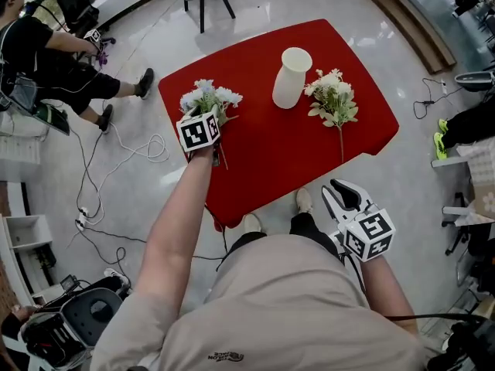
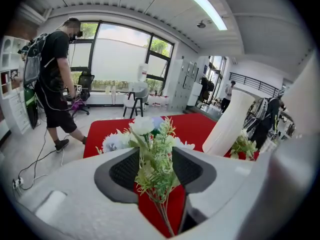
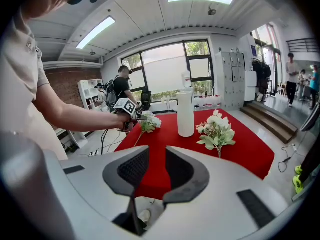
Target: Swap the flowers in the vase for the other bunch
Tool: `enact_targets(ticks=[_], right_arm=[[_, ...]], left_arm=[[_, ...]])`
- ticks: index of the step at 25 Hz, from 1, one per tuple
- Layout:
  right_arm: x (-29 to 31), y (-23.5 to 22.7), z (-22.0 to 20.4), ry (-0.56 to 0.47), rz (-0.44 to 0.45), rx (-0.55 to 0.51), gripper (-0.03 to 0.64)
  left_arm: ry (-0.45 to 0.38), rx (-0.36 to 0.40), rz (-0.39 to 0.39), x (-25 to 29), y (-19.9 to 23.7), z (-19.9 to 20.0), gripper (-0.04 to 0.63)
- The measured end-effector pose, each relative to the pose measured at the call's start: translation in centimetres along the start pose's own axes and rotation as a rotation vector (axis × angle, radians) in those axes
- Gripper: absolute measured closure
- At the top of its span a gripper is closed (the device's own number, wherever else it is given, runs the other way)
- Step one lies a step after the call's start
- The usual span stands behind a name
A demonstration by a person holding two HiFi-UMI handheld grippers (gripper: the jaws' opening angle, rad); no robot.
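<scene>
Your left gripper point(image 1: 205, 120), centre-left of head view: jaws parted, white-blue flower bunch point(image 1: 210, 97) loose between them. Your right gripper point(image 1: 340, 192) (lower right): jaws apart, empty.

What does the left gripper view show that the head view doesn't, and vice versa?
Only the left gripper view: the left gripper's jaws standing apart, with the stems of the blue-white bunch between them, and a ceiling light. Only the head view: the right gripper, held off the table near the person's body. Both: the red table, the empty vase, the blue-white bunch and the second bunch lying on the table.
</scene>
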State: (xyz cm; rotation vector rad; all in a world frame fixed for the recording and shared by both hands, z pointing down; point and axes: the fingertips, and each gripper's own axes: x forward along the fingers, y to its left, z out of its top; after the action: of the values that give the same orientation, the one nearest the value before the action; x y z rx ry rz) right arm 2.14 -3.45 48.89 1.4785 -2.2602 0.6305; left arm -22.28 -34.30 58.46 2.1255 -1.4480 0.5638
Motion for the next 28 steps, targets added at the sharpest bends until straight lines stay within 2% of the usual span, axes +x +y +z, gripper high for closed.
enact_targets(ticks=[12,28], right_arm=[[1.0,2.4,0.2,-0.015,0.052,-0.033,0.509],[2.9,8.1,0.4,-0.027,0.137,-0.081,0.509]], left_arm=[[-0.086,0.011,-0.065,-5.9,-1.8,0.9,0.397],[-0.203,0.007,-0.159,-18.7,-3.6,-0.1,0.397]])
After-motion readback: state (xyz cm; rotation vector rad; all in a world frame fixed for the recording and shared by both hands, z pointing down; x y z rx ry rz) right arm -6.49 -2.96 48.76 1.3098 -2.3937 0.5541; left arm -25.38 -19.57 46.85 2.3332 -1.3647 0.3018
